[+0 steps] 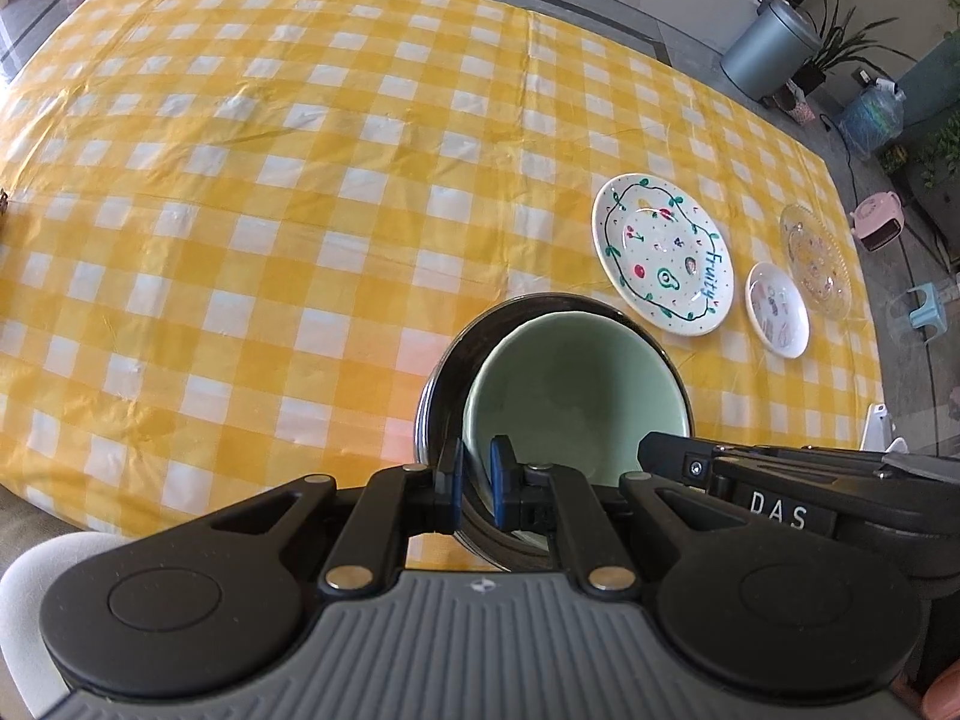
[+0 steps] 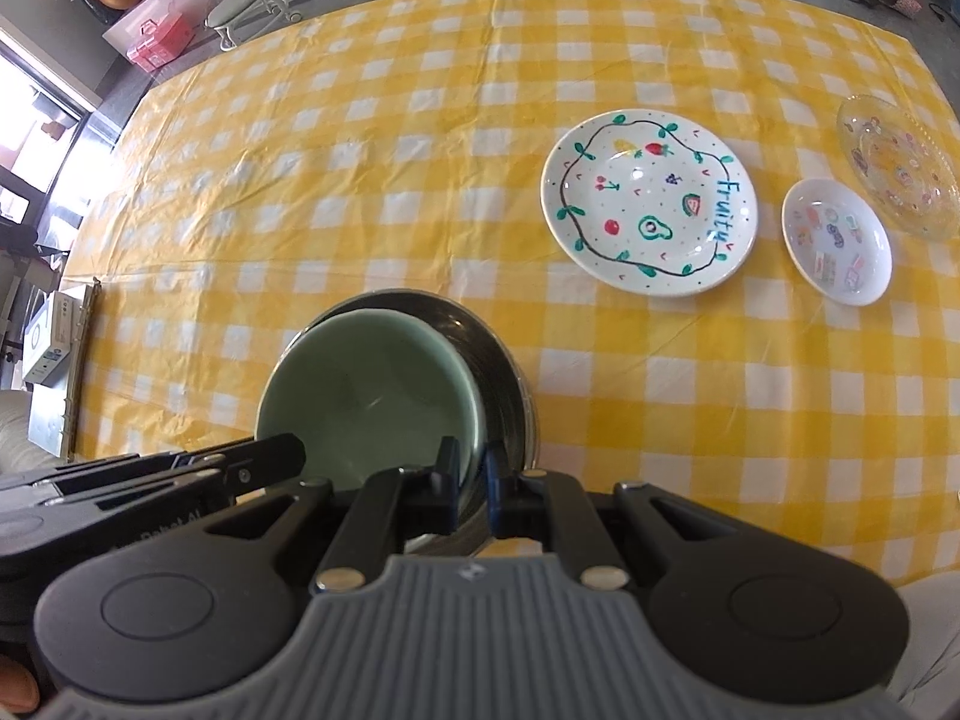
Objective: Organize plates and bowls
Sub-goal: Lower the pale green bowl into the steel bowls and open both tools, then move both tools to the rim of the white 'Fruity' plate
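Note:
A pale green bowl [image 1: 576,384] [image 2: 372,390] sits nested inside a dark steel bowl [image 1: 438,396] [image 2: 504,372], low over the yellow checked tablecloth [image 1: 270,180] [image 2: 420,138]. My left gripper [image 1: 474,480] is shut across both rims on the stack's left side. On the opposite side my right gripper [image 2: 471,474] is shut on both rims. To the right lie a white "Fruity" plate [image 1: 660,252] [image 2: 648,204], a small white plate [image 1: 777,309] [image 2: 837,240] and a clear glass plate [image 1: 816,261] [image 2: 900,165].
The table's right edge runs just beyond the glass plate. On the floor past it stand a grey bin [image 1: 768,48], a pink appliance [image 1: 879,219] and a small blue stool [image 1: 927,306]. A chair [image 2: 240,6] stands beyond the far edge.

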Demonstrator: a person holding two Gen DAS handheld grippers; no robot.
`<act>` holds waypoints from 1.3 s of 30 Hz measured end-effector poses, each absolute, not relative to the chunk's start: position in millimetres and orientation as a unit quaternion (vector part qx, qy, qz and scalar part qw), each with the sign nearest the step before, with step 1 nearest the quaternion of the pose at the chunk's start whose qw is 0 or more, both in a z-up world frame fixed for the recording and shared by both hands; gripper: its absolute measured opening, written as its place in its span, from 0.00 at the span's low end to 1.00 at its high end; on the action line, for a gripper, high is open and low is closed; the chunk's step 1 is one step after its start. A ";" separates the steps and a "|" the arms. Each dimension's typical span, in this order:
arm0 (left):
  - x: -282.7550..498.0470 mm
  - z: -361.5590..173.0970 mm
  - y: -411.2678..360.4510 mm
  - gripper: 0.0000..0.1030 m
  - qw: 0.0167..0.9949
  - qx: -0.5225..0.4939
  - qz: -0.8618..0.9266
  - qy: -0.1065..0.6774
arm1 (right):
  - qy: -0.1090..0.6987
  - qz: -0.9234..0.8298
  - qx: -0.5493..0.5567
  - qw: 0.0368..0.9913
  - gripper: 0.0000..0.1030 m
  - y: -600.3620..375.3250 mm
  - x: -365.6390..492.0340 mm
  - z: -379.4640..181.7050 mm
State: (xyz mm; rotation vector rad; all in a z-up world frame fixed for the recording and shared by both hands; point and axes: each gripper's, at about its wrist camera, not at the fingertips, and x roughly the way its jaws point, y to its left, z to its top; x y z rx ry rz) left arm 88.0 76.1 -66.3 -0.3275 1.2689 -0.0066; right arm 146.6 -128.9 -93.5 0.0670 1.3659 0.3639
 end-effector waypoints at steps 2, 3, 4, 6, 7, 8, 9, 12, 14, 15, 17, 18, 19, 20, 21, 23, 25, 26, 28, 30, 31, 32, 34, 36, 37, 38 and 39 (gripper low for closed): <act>88.6 -67.4 75.8 0.09 0.792 -0.150 -0.002 0.591 | 0.628 0.168 0.028 0.759 0.06 -127.2 146.9 -95.4; 88.7 -68.1 76.0 0.09 0.792 -0.151 -0.002 0.592 | 0.629 0.168 0.026 0.759 0.06 -126.4 147.0 -96.5; 88.9 -68.9 76.0 0.09 0.791 -0.150 -0.002 0.593 | 0.630 0.167 0.025 0.758 0.06 -125.8 147.1 -97.5; 88.9 -70.7 75.7 0.09 0.790 -0.148 -0.002 0.594 | 0.633 0.166 0.022 0.756 0.06 -124.5 147.1 -99.7; 89.2 -71.7 75.6 0.09 0.790 -0.147 -0.002 0.595 | 0.634 0.165 0.021 0.755 0.06 -124.1 147.0 -100.9; 89.4 -72.3 75.2 0.09 0.790 -0.145 -0.003 0.596 | 0.635 0.165 0.020 0.755 0.06 -123.7 146.9 -101.6; 89.6 -73.2 75.0 0.09 0.790 -0.144 -0.002 0.596 | 0.635 0.165 0.018 0.755 0.06 -123.3 146.5 -102.2; 90.2 -74.4 74.9 0.09 0.790 -0.143 -0.001 0.597 | 0.634 0.166 0.014 0.755 0.06 -121.9 146.3 -103.7; 91.0 -74.4 74.3 0.09 0.790 -0.140 -0.002 0.597 | 0.635 0.165 0.015 0.754 0.06 -121.9 146.8 -104.5; 91.4 -74.4 74.0 0.09 0.790 -0.138 -0.002 0.597 | 0.637 0.165 0.017 0.753 0.06 -122.1 147.2 -104.7; 92.5 -74.3 73.3 0.09 0.789 -0.135 -0.003 0.599 | 0.639 0.165 0.018 0.751 0.06 -122.1 148.0 -105.1; 93.2 -74.6 73.2 0.09 0.788 -0.135 -0.006 0.601 | 0.639 0.166 0.017 0.751 0.07 -121.8 148.2 -105.1; 94.1 -74.7 73.0 0.09 0.787 -0.134 -0.006 0.602 | 0.640 0.168 0.017 0.750 0.10 -121.5 148.4 -104.9; 94.9 -74.7 72.6 0.09 0.786 -0.132 -0.006 0.604 | 0.641 0.169 0.018 0.748 0.10 -121.3 149.0 -104.9; 95.6 -74.8 72.2 0.09 0.785 -0.131 -0.006 0.605 | 0.642 0.169 0.017 0.747 0.10 -120.8 149.5 -104.8; 96.7 -74.7 71.7 0.09 0.784 -0.129 -0.006 0.608 | 0.644 0.169 0.015 0.746 0.11 -120.2 150.9 -104.9; 97.5 -74.2 71.3 0.10 0.782 -0.126 -0.007 0.611 | 0.645 0.168 0.016 0.745 0.12 -120.2 151.9 -103.9; 97.9 -73.4 71.0 0.10 0.782 -0.123 -0.008 0.611 | 0.645 0.171 0.017 0.745 0.14 -120.2 152.0 -103.0; 98.9 -71.2 70.4 0.13 0.783 -0.119 -0.009 0.610 | 0.637 0.174 0.012 0.751 0.19 -120.0 151.7 -98.2; 99.6 -68.1 69.6 0.16 0.786 -0.115 -0.009 0.608 | 0.630 0.175 0.004 0.756 0.19 -119.5 151.8 -93.2; 99.8 -65.9 69.4 0.16 0.788 -0.112 -0.008 0.605 | 0.629 0.176 0.002 0.757 0.19 -119.3 151.9 -90.6; 100.1 -63.7 69.3 0.17 0.790 -0.109 -0.006 0.603 | 0.628 0.177 0.002 0.758 0.19 -119.5 152.2 -88.8; 100.3 -58.5 69.7 0.20 0.794 -0.106 -0.004 0.599 | 0.627 0.177 0.002 0.758 0.20 -121.0 152.8 -85.2; 99.9 -53.2 70.2 0.24 0.796 -0.108 -0.006 0.595 | 0.624 0.179 0.003 0.760 0.20 -122.9 152.9 -81.2; 99.4 -50.0 70.5 0.24 0.798 -0.109 -0.007 0.592 | 0.623 0.179 0.006 0.761 0.20 -124.6 152.9 -78.7; 98.9 -46.5 70.4 0.25 0.801 -0.112 -0.008 0.588 | 0.622 0.181 0.009 0.762 0.20 -126.4 153.1 -76.1; 98.1 -42.8 69.8 0.27 0.804 -0.114 -0.011 0.583 | 0.620 0.183 0.012 0.763 0.20 -128.4 153.0 -73.7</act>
